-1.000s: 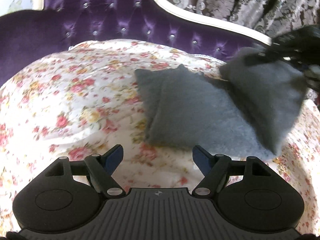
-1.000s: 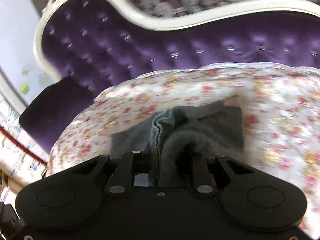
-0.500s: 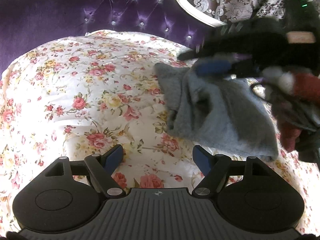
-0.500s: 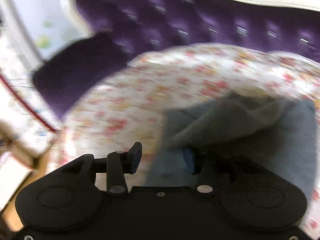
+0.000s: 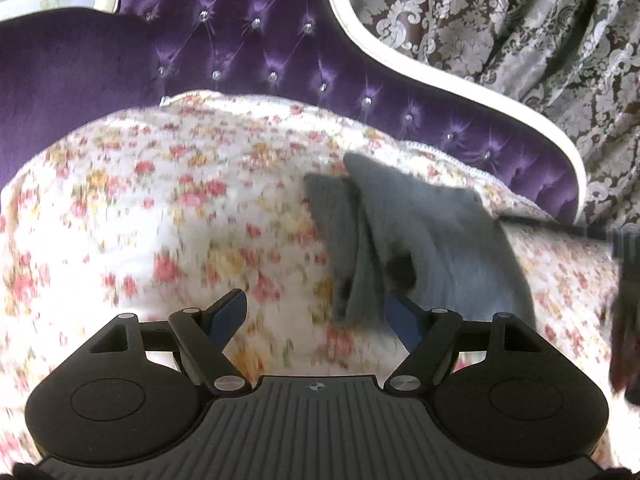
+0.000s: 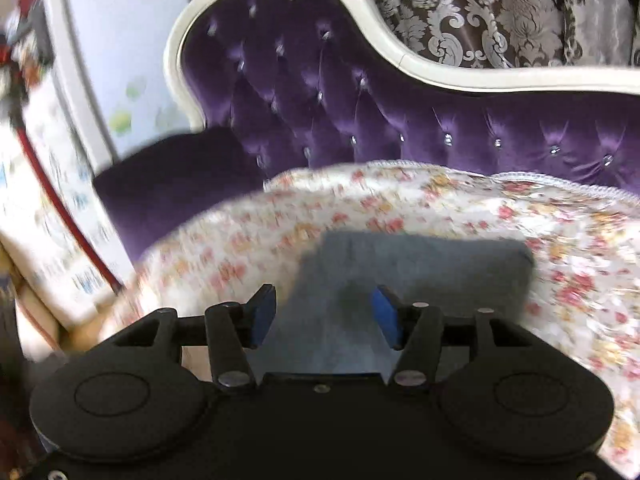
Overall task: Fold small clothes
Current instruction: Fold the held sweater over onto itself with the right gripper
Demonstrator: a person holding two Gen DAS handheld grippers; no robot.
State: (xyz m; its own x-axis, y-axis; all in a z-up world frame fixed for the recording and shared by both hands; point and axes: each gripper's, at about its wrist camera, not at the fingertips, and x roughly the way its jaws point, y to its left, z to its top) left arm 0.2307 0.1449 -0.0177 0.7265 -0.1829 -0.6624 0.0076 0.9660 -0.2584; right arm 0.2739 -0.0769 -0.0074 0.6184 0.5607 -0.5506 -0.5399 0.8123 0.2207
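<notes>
A small grey garment (image 5: 432, 240) lies folded over on the floral quilt (image 5: 160, 216), right of centre in the left wrist view. My left gripper (image 5: 316, 316) is open and empty just in front of its near left edge. In the right wrist view the same grey garment (image 6: 424, 264) lies flat directly ahead. My right gripper (image 6: 324, 316) is open above its near edge and holds nothing. The right gripper's dark body (image 5: 624, 280) shows at the far right edge of the left wrist view.
The quilt covers a purple tufted sofa with a white frame (image 6: 400, 92). A patterned curtain (image 5: 500, 20) hangs behind. A purple armrest (image 6: 160, 184) is at the left, with furniture and a wall (image 6: 60, 200) beyond it.
My right gripper has opened and let go of the grey garment, which now lies folded on the quilt. The right gripper has drawn back to the right. Left gripper stayed open.
</notes>
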